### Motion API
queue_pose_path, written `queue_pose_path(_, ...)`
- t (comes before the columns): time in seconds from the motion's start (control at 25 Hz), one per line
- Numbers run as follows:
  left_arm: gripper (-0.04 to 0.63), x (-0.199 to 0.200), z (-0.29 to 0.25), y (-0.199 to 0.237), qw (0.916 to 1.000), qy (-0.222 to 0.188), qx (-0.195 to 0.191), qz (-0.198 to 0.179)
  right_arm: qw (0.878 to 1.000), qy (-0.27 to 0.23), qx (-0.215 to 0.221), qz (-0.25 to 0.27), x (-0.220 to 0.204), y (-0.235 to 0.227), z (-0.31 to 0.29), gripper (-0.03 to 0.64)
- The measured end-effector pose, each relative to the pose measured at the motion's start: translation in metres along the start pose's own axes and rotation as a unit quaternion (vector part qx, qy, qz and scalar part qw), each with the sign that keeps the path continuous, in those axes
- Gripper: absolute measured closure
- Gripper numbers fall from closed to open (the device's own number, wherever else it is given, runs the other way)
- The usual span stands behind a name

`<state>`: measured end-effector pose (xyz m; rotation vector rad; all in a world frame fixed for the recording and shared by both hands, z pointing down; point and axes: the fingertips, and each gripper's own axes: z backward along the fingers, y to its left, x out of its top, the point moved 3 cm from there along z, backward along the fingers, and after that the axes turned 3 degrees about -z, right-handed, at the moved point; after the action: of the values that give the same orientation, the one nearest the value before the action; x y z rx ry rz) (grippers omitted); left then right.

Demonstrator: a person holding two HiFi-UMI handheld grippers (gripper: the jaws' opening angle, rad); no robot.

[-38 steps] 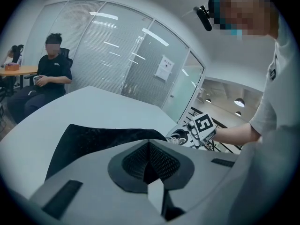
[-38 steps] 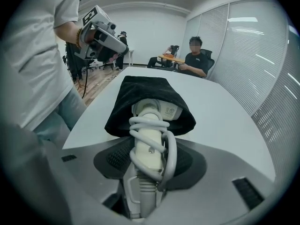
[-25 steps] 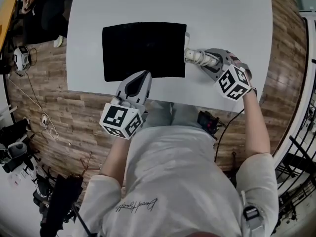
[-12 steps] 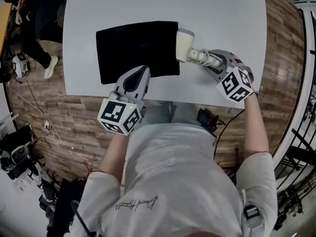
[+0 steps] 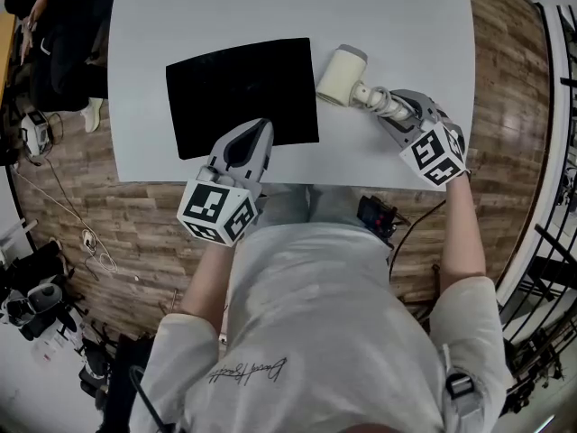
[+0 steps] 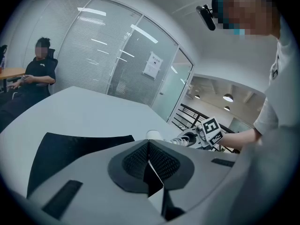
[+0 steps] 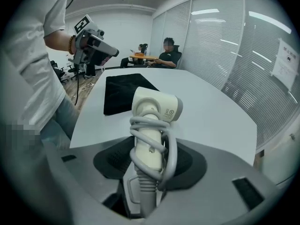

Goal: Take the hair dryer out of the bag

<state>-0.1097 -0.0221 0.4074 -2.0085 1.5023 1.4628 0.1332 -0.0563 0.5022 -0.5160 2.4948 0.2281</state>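
Pointing toward bag (image 5: 242,88), hair dryer (image 5: 341,77), seemingly tilted

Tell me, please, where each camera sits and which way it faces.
Head view: on the person's head, looking steeply down at white table, flat black bag, cream hair dryer; shows torso, forearms, left gripper, right gripper.
Left gripper view: rides the left gripper, facing along its closed jaws over the bag toward the right gripper; shirt shows.
Right gripper view: rides the right gripper, facing along jaws clamped on the hair dryer's cord-wrapped handle toward the bag; shirt, left forearm show.
Both gripper views share the bag and the opposite gripper.
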Motion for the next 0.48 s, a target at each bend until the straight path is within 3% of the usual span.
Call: queue_pose_path(0.48,0.583,-0.003,-0.004,-0.011,1.0,0.002,0.0,0.001,0.992,-0.023,-0.079,-0.09,0.007,-0.046,-0.008,0.403)
